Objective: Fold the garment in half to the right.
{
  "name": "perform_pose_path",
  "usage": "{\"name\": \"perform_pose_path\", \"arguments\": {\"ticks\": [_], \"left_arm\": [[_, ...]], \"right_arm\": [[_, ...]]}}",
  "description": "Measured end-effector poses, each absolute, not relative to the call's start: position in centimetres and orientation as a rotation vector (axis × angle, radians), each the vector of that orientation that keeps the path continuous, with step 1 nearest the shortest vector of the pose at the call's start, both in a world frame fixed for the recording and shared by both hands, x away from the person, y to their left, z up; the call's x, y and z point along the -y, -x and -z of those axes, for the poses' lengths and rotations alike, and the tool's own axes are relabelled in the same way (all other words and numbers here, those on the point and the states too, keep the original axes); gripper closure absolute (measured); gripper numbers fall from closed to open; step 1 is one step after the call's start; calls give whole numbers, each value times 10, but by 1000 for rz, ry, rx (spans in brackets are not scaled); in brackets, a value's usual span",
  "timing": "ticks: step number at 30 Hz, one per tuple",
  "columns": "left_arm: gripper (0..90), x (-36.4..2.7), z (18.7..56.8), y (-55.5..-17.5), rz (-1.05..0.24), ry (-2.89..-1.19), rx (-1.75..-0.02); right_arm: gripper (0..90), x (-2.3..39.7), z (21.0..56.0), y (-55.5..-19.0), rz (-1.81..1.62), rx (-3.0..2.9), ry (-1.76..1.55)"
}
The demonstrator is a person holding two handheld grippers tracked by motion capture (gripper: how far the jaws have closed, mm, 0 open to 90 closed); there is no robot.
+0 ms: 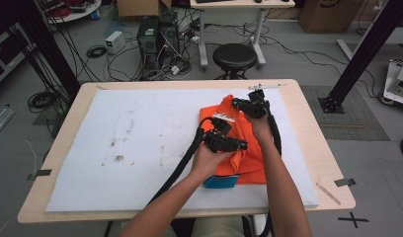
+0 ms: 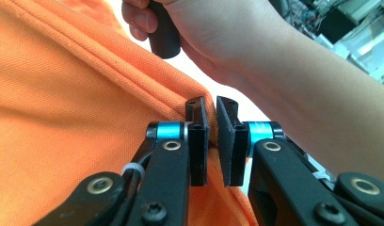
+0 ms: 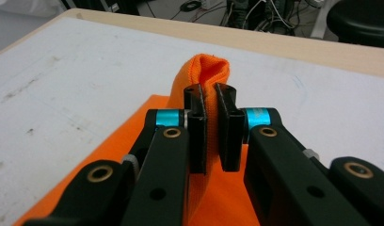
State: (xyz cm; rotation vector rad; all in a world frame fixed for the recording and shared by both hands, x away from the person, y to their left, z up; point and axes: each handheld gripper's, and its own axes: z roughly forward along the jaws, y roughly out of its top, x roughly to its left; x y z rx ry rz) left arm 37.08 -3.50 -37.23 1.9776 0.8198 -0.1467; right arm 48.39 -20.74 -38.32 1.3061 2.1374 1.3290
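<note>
Counting up, I see one orange shirt [image 1: 249, 158] and my two grippers on it. My left gripper [image 2: 212, 120] pinches its folded hem between nearly closed jaws; my right gripper [image 3: 210, 101] clamps a raised fold that pokes up beyond the jaw tips. Ribbed knit, bright orange, a blue patch [image 1: 221, 181] at its near edge.

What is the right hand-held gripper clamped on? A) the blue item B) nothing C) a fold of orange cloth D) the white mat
C: in the right gripper view, the right hand-held gripper pinches a raised fold of the orange cloth between its jaws.
</note>
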Motion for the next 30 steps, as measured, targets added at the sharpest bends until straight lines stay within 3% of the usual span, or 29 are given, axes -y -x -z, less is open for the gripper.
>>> {"name": "perform_pose_path", "arguments": {"ticks": [14,26,28,30], "left_arm": [[829,78,394,-370,132,-2053,-765],[816,93,409,-371,152,-2104,-774],[733,93,410,-371,145,-2104,-798],[575,91,408,-371,107,-2110,-805]], "right_arm": [[850,254,398,-478,-1269,-2091,-1375],[846,276,413,-471,-1197,-2069,-1434],[825,278,415,-471,-1201,-2069,-1440],[722,280,415,-470,-1211,-2054,-1452]]}}
